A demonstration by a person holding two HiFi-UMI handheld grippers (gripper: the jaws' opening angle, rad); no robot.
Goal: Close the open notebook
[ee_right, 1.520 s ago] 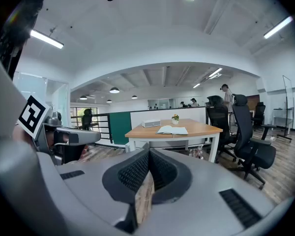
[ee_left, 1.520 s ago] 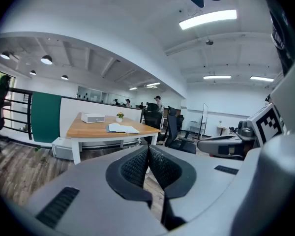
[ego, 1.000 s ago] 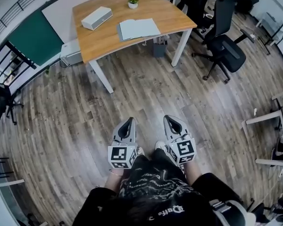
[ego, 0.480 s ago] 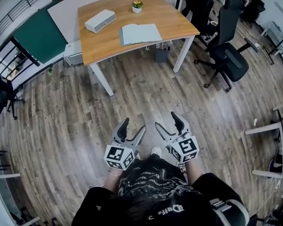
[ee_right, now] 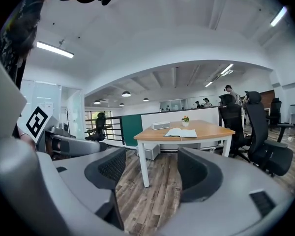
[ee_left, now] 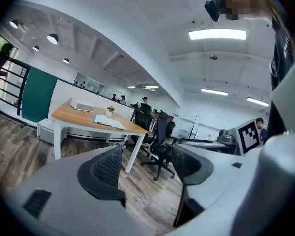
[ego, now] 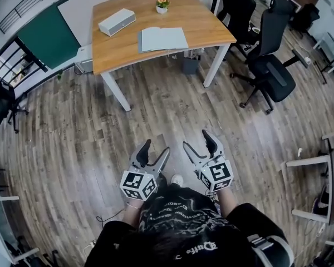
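Seen from above, an office with a wood-plank floor (ego: 172,104). At far left, a green panel (ego: 44,38) stands against the wall. Right of it is a wooden bench (ego: 195,21) on white legs. On its top, from left to right, are a white box (ego: 117,21) lying flat, then the notebook (ego: 162,38), open with its pale pages up, near the bench's front edge where it should be easy to reach. A small potted plant (ego: 162,5) sits at the far edge behind it. Black office chairs (ego: 270,71) stand to the right of the bench. Nearer the camera, well apart from the bench, a person holds two claws low in front of the body, both aimed toward the bench, probably while approaching it. The left claw (ego: 156,149) has just been opening; its jaws now stand wide apart, with only floor between them. The right claw (ego: 196,141), just beside it, has likewise just been opening and is spread and empty. Both seem readied early for the notebook's cover, and closing has not yet begun. Each claw carries a marker cube (ego: 138,184) with black-and-white square patterns and no words. The person's dark shirt (ego: 178,216) has pale print, upside down and not legible. No brand can be read on the box or notebook.
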